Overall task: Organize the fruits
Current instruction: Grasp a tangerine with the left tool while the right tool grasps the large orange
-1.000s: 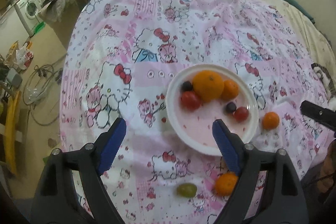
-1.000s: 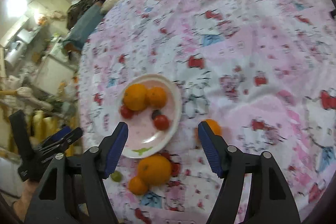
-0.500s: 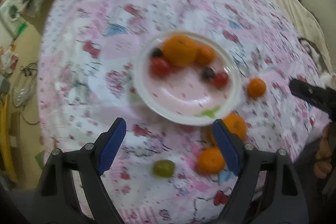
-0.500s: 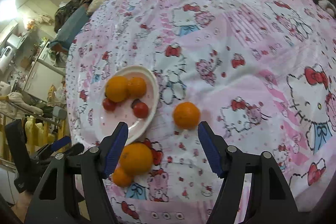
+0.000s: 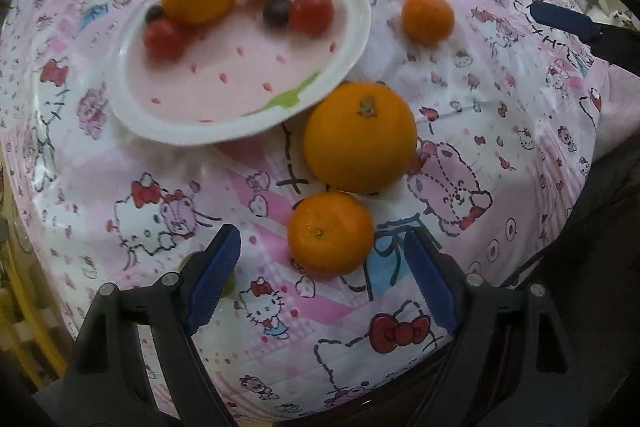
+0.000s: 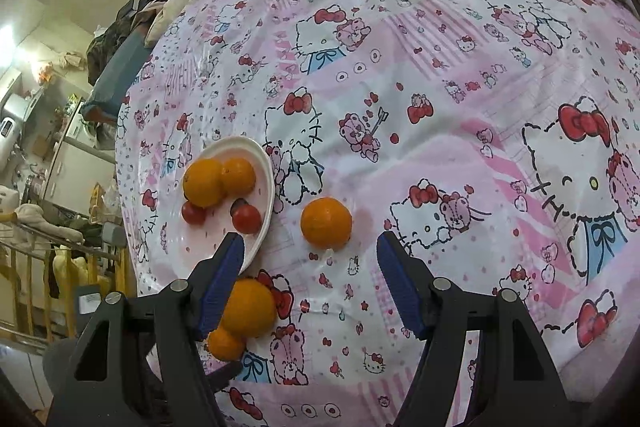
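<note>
On the patterned bedspread [image 5: 120, 195], a plate [image 5: 352, 39] holds fruit; beside it lie a large orange [image 5: 360, 137], a small orange [image 5: 330, 233] and another [image 5: 428, 13]. Left tongs [image 5: 322, 277] gape empty around the small orange; right tongs [image 6: 310, 277] gape empty.

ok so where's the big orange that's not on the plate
In the left wrist view the big orange lies on the bedsheet just off the plate's lower right rim, with a small mandarin right below it.
</note>
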